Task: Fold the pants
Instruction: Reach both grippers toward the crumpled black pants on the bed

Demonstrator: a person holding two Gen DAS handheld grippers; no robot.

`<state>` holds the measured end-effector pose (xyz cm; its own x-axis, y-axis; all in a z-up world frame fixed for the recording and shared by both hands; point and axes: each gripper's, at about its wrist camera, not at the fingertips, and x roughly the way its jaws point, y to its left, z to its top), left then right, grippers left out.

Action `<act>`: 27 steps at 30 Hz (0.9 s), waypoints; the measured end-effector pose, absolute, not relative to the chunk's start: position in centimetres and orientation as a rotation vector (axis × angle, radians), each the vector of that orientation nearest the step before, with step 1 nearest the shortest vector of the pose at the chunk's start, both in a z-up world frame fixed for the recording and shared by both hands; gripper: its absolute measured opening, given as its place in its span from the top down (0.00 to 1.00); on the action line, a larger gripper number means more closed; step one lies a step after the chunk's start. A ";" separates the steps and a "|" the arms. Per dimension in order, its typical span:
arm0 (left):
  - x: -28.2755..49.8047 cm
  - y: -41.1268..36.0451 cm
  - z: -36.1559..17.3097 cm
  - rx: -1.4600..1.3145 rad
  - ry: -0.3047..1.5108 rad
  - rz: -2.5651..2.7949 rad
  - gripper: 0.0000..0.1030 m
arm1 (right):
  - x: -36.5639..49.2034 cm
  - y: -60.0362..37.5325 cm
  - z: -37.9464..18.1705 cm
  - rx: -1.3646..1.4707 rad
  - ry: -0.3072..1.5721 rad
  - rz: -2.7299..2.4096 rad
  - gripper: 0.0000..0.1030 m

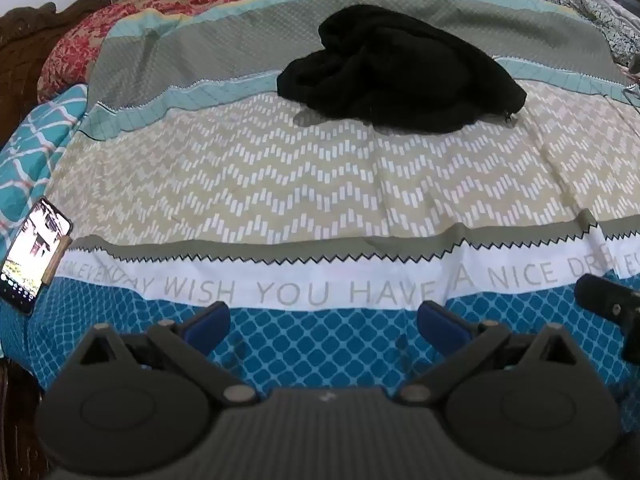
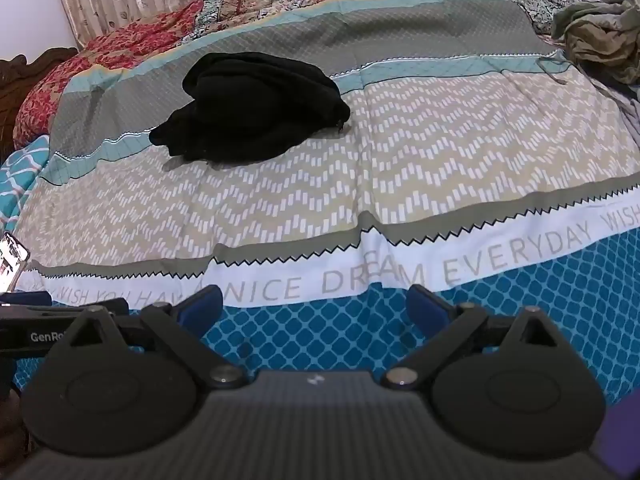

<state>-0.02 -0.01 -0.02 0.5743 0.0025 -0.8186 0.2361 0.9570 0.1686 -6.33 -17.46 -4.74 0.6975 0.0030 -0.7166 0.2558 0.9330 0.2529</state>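
Black pants (image 1: 400, 76) lie crumpled in a heap on the patterned bedspread (image 1: 320, 184), far ahead of both grippers; they also show in the right wrist view (image 2: 252, 108), up and to the left. My left gripper (image 1: 324, 324) is open and empty, low over the blue-patterned front edge of the bed. My right gripper (image 2: 314, 308) is open and empty, also over the front edge, to the right of the left one. Part of the right gripper shows at the right edge of the left wrist view (image 1: 612, 304).
A lit phone (image 1: 34, 256) lies at the bed's left edge. A red floral quilt (image 1: 120, 12) is bunched at the back left. A pile of olive-grey clothes (image 2: 600, 36) sits at the back right. A dark wooden headboard (image 1: 24, 40) stands far left.
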 end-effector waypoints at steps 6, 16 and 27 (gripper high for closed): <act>-0.5 -0.1 -0.6 0.281 0.984 -0.146 0.00 | -6.3 -17.4 -4.8 0.359 0.797 -0.134 0.03; -0.3 0.8 -1.1 0.188 1.059 -0.241 0.00 | -6.7 -17.3 -5.3 0.350 0.785 -0.126 0.04; 6.7 4.0 2.7 0.022 0.858 -0.289 0.19 | -0.4 -20.9 -4.2 0.311 0.652 -0.111 0.41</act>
<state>6.73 3.99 2.66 0.6177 -0.2422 -0.7482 0.2600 0.9608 -0.0963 -0.45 -20.89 -4.17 0.7910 -0.0044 -0.6118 0.1982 0.9479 0.2494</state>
